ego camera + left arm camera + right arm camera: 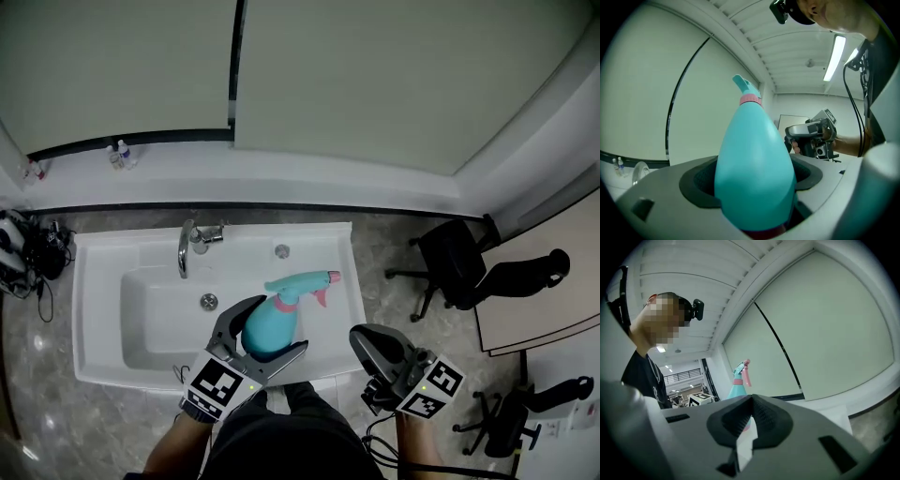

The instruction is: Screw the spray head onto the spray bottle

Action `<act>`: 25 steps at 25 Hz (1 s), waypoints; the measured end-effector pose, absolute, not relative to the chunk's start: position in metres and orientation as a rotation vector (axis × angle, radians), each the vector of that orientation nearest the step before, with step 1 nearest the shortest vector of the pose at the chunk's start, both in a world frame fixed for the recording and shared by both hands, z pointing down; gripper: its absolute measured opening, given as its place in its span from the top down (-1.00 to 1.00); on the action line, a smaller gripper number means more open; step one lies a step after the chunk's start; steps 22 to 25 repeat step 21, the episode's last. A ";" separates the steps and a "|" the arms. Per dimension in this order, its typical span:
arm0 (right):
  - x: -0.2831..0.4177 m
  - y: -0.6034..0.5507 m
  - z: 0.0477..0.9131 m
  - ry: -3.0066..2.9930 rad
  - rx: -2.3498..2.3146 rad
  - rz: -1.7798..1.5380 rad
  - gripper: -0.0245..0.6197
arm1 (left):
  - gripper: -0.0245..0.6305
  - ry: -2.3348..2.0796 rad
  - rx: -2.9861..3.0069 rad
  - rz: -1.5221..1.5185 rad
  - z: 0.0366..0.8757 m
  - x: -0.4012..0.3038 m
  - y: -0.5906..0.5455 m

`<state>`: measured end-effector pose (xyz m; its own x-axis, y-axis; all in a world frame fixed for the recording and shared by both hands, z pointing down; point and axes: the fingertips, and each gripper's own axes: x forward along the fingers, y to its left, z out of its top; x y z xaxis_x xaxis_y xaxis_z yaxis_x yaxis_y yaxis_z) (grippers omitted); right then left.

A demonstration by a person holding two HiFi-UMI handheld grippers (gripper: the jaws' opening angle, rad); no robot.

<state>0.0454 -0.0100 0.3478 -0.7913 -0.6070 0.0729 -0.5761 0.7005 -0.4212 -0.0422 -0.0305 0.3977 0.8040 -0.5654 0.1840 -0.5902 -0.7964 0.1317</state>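
room: white sink [94, 309] on marble floor, pale walls behind; chairs [450, 262] beyond right claw [362, 337]
left claw [267, 334]: clamped on bottle [270, 323] round its fat body, over sink's near edge
bottle: between left claw's jaws, neck pointing away from that claw
head [302, 283]: sits on bottle's neck, pink collar at the joint, pink trigger at the end farthest from left claw
right claw: jaws together, nothing between them; off to the right of left claw, well apart from head
step: judged as tail end of screwing, with head on and right claw off it
next: if collar needs more turns, right claw must open, cross to collar, clamp and twist while left claw holds bottle steady; else bottle goes down
hidden: threads under collar, so tightness can't be told; bottle's base cut off behind left claw's jaws; left gripper view mostly filled by bottle; small bottles [122, 155] on ledge past left claw too small to identify
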 end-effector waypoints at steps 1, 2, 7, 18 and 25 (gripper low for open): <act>0.049 -0.002 0.349 2.826 -1.000 -0.667 0.92 | -0.33 -0.894 2.816 0.206 0.398 -0.038 -0.023; 0.053 0.007 0.349 2.825 -1.006 -0.666 0.92 | -0.33 -0.885 2.821 0.211 0.398 -0.033 -0.013; 0.069 0.057 0.340 2.820 -0.994 -0.618 0.92 | -0.33 -0.906 2.821 0.218 0.386 -0.016 0.043; 0.133 0.234 0.350 2.889 -0.890 -0.524 0.92 | -0.33 -1.065 2.769 0.234 0.381 0.057 0.236; 0.155 0.285 0.354 2.893 -0.886 -0.523 0.92 | -0.33 -1.069 2.764 0.242 0.382 0.082 0.290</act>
